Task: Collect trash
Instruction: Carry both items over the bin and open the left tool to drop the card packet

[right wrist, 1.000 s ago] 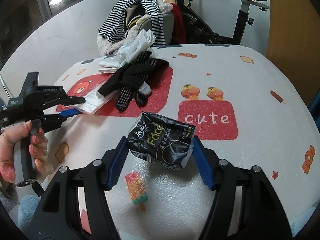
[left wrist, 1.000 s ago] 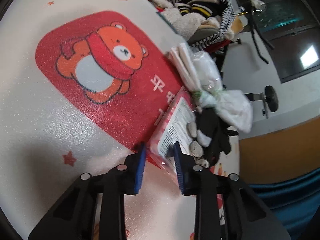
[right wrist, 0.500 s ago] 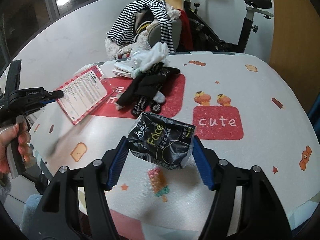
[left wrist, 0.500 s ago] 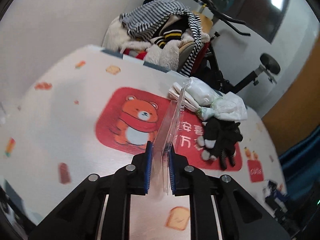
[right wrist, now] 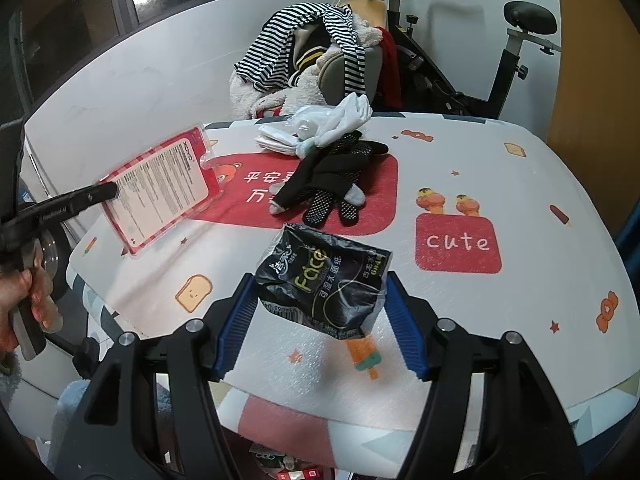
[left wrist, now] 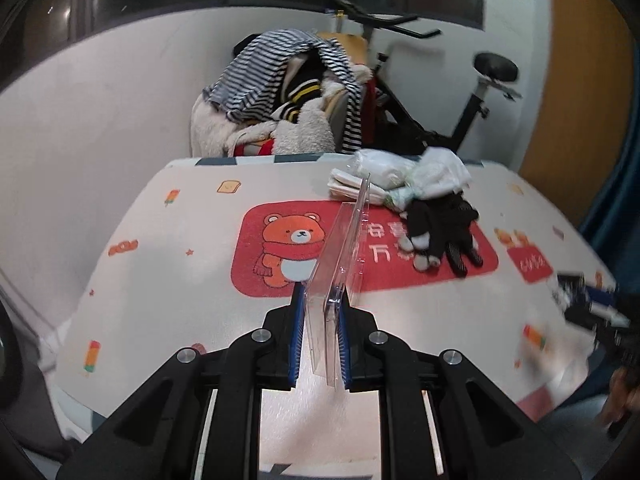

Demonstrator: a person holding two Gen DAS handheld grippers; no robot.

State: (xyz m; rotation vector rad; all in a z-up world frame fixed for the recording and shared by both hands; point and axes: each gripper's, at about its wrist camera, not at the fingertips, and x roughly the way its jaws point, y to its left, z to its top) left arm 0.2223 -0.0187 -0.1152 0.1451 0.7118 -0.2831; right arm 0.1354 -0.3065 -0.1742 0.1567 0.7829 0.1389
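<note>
the right gripper shows in the left wrist view only as a blur at 3 o'clock, its grip unreadable there. in its own view the right gripper clamps a crumpled black tissue packet between its blue pads, above the table. the left gripper, jaws nearly together, pinches a clear blister pack edge-on — clear of the cartoon-printed table. black gloves and white plastic bags lie at 12 o'clock; beyond them, a heap of clothes and an exercise bike.
</note>
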